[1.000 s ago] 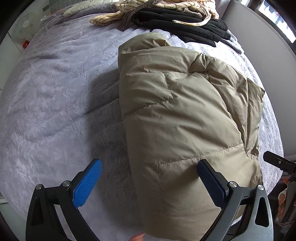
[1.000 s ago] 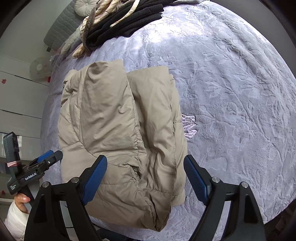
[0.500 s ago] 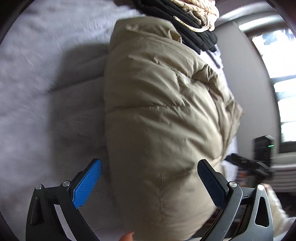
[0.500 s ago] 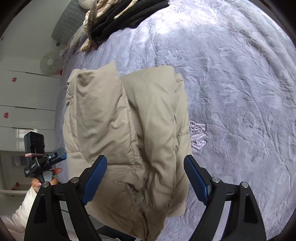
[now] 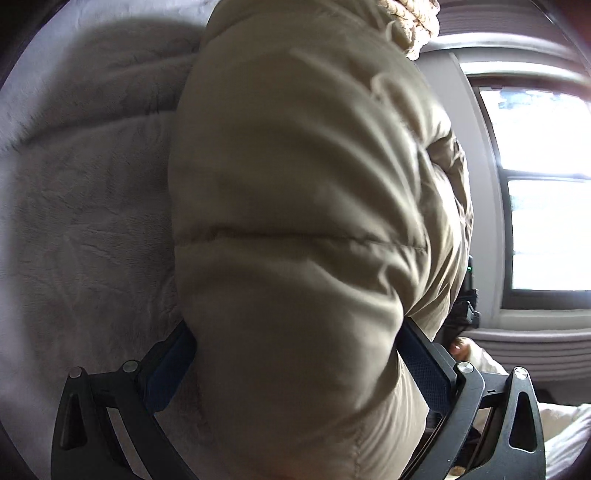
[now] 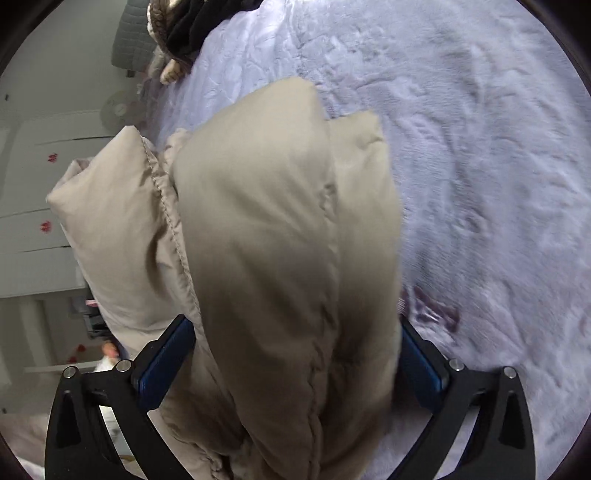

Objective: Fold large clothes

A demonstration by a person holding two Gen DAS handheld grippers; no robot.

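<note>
- The left tongs (image 5: pixel 295 369) and right tongs (image 6: pixel 291 365) stood wide, each straddling the puffy jacket (image 5: pixel 306 229).
- It looked light, soft and slippery; its thick near edge, at 6 o'clock, seemed the best hold.

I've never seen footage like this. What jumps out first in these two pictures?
A big puffy beige jacket fills the middle of both views, bulging between the blue-padded fingers of the left gripper and the right gripper. Under it spreads a pale lilac plush bedspread, with a heap of dark and cream clothes at its far end. A bright window glows at the right of the left view.
</note>
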